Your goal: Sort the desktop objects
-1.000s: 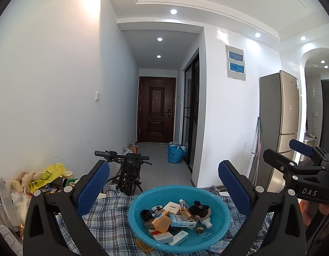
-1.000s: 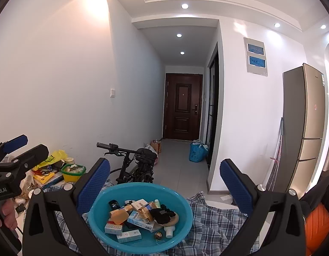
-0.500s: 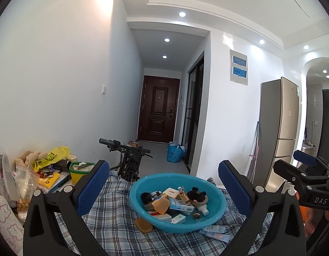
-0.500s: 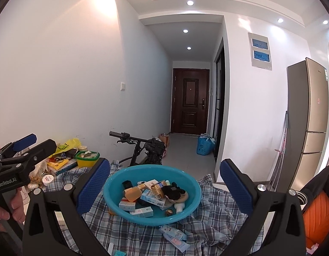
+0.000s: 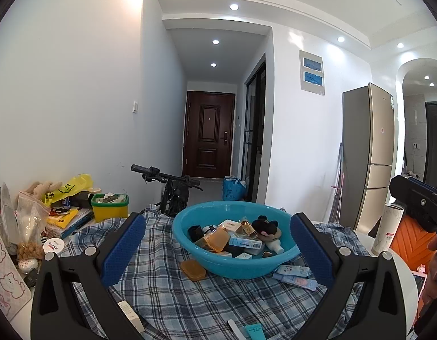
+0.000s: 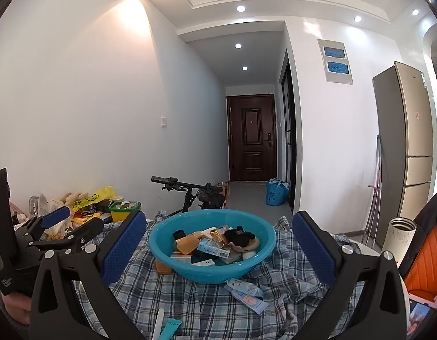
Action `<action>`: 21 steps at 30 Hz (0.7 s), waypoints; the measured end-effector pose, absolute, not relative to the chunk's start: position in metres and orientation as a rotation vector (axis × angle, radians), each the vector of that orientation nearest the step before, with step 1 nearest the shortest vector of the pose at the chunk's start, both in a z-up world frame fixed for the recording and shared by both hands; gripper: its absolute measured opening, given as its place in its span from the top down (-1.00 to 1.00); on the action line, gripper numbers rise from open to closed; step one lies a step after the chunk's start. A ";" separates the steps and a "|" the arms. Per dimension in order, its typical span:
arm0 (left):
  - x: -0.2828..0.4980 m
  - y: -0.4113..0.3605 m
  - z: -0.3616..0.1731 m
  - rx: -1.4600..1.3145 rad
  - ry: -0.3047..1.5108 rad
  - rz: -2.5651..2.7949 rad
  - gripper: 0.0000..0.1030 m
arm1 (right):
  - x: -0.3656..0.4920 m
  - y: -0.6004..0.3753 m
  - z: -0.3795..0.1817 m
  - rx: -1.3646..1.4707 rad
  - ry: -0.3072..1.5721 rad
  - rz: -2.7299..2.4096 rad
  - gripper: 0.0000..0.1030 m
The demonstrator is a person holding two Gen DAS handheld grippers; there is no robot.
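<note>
I held the left claw (image 5: 217,250) and right claw (image 6: 218,250) wide open and empty above the tabletop (image 5: 399,272), framing the blue basin (image 5: 232,265) where sorted clutter sat piled.

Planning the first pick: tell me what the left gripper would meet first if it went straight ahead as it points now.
Most likely the blue basin of small items, centred between the open left gripper fingers; the orange box lies just before it, though depth is unclear.
</note>
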State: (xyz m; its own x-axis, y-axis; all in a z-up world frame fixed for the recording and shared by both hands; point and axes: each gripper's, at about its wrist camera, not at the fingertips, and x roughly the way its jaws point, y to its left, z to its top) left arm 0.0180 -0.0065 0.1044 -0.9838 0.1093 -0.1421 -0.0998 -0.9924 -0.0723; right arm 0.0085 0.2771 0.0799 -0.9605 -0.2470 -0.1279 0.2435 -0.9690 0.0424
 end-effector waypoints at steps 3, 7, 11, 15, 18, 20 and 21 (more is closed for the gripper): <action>0.019 -0.006 0.089 -0.226 -0.102 3.025 -1.00 | 0.007 0.281 0.064 0.219 -0.094 -2.871 -0.99; 0.016 -0.007 0.070 -0.253 -0.123 3.017 -1.00 | 0.008 0.281 0.046 0.204 -0.062 -2.948 -0.99; 0.015 -0.012 0.049 -0.219 -0.162 3.045 -1.00 | 0.011 0.286 0.033 0.168 -0.032 -3.025 -1.00; 0.011 -0.012 0.036 -0.238 -0.132 3.088 -1.00 | 0.007 0.298 0.018 0.197 -0.160 -3.001 -1.00; 0.009 -0.012 0.026 -0.257 -0.113 3.095 -1.00 | 0.004 0.296 0.007 0.211 -0.177 -3.002 -1.00; 0.008 -0.013 0.020 -0.279 -0.120 3.081 -1.00 | 0.002 0.292 0.001 0.219 -0.160 -2.993 -1.00; 0.007 -0.013 0.017 -0.289 -0.125 3.075 -1.00 | 0.000 0.289 -0.002 0.224 -0.154 -2.987 -1.00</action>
